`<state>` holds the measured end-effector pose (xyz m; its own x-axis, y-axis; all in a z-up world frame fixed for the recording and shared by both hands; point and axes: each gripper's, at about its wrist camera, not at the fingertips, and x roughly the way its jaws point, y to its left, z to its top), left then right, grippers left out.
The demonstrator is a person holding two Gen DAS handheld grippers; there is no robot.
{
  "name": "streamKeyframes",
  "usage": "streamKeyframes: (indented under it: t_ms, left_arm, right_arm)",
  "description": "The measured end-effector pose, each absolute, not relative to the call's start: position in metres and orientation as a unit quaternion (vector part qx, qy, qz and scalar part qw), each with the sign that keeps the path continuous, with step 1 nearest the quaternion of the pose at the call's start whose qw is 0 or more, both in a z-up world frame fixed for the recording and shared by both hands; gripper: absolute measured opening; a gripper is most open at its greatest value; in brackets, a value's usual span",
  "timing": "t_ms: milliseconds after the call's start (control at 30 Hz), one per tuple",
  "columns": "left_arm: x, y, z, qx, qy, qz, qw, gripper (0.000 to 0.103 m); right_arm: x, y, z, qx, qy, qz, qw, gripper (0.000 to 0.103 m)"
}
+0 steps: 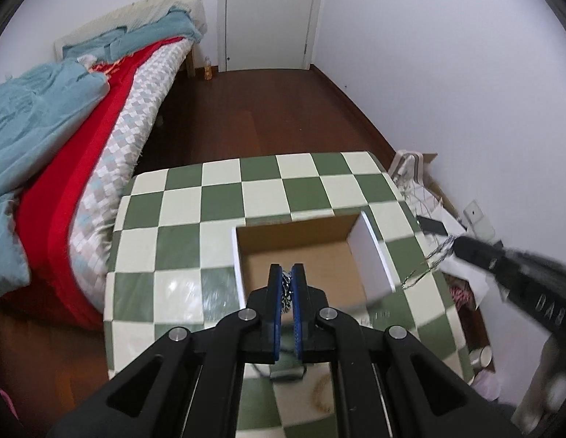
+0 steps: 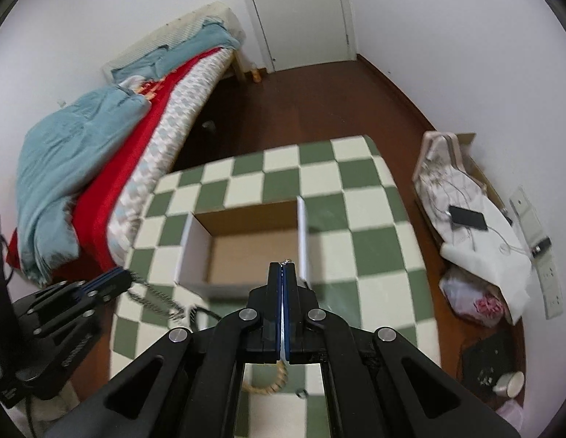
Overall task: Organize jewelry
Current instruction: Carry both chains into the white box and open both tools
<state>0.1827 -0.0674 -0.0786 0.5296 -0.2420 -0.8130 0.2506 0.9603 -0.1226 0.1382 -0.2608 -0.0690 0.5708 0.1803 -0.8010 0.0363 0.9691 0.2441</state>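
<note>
An open cardboard box [image 1: 305,255] with white side walls sits on the green-and-cream checkered table [image 1: 217,197]; it also shows in the right wrist view [image 2: 246,248]. My left gripper [image 1: 287,273] is shut on a silver chain [image 1: 286,292] just above the box's near edge; in the right wrist view the left gripper [image 2: 118,279] holds the chain [image 2: 155,301] hanging left of the box. My right gripper [image 2: 283,266] is shut on a thin silver chain [image 2: 287,262]; in the left wrist view the right gripper [image 1: 462,246] dangles that thin chain [image 1: 429,262] right of the box.
A beaded bracelet [image 2: 268,383] and a dark cord [image 2: 202,314] lie on the table near me. A bed [image 1: 82,146] with red and blue bedding stands left. A bench with cloth and a phone [image 2: 467,217] stands right. A closed door [image 1: 268,14] is far ahead.
</note>
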Motion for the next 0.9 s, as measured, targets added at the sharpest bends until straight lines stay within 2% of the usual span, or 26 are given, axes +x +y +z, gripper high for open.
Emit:
streamKeyframes:
  t_ms: [167,400,633,833,900]
  left_arm:
    - [0.227,-0.070,-0.101,-0.016,0.496,-0.135,0.858,0.002]
    - [0.262,-0.074,-0.135,-0.045,0.540,-0.142,0.829,0.002]
    - [0.281,-0.077,-0.142,-0.073,0.560,-0.153,0.811,0.003]
    - [0.282,-0.078,-0.130,-0.056,0.552,-0.140,0.820,0.007]
    - [0.279,-0.076,-0.128,-0.041,0.547,-0.125,0.827,0.014]
  right_arm:
    - [0.184,-0.253,-0.082,0.138,0.484,0.058,0.862,0.000]
    - [0.243,-0.246,-0.132,0.143,0.541,0.058,0.827,0.000]
    - [0.273,-0.243,-0.153,0.137,0.562,0.062,0.814,0.000]
    - [0.285,-0.247,-0.160,0.177,0.582,0.088,0.789,0.002]
    - [0.283,-0.249,-0.162,0.167,0.586,0.074,0.789,0.004]
